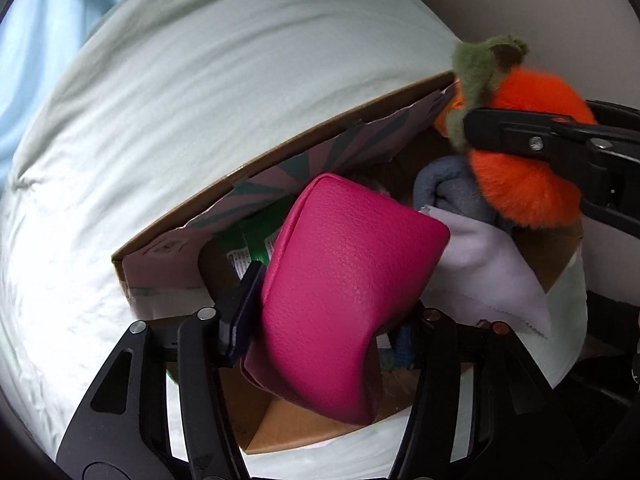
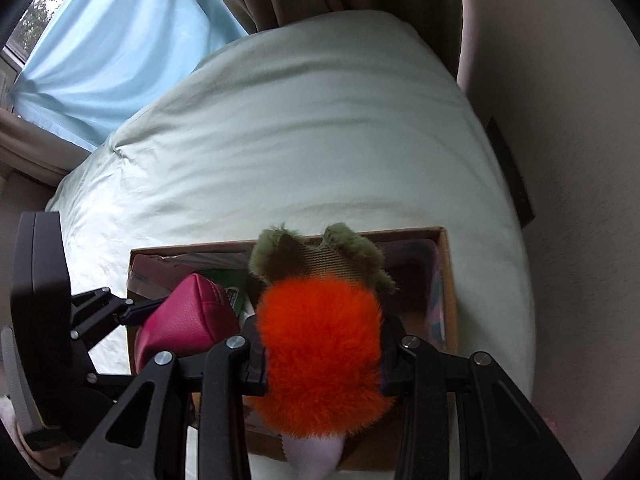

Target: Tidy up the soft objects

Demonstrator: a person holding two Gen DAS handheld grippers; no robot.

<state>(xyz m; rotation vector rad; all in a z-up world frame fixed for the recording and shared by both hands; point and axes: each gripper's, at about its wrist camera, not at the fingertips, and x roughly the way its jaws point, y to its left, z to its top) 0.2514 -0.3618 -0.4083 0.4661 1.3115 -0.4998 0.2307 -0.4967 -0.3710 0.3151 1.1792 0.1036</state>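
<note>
The left gripper [image 1: 326,324] has its two black fingers closed tight on a soft pink leather pouch [image 1: 340,280]. The pouch sits right between the fingers and sticks out past their tips. It bulges where they squeeze it. It hangs over the open brown cardboard box [image 1: 280,148].

The right gripper [image 2: 322,364] squeezes a fluffy orange toy with green fuzzy leaves [image 2: 318,344]. The orange ball fills the space between its fingers, and the green leaves poke out in front. The toy is also over the box, near the middle, just beside the pink pouch.

Inside the box are a grey fleece cloth [image 1: 452,192], a pale lilac cloth with a zigzag edge [image 1: 492,276] and a green packet [image 1: 256,244]. The lilac cloth hangs over the box's side. The box rests on a pale green bed sheet [image 2: 300,140]. A light blue curtain [image 2: 120,52] hangs behind the bed.
</note>
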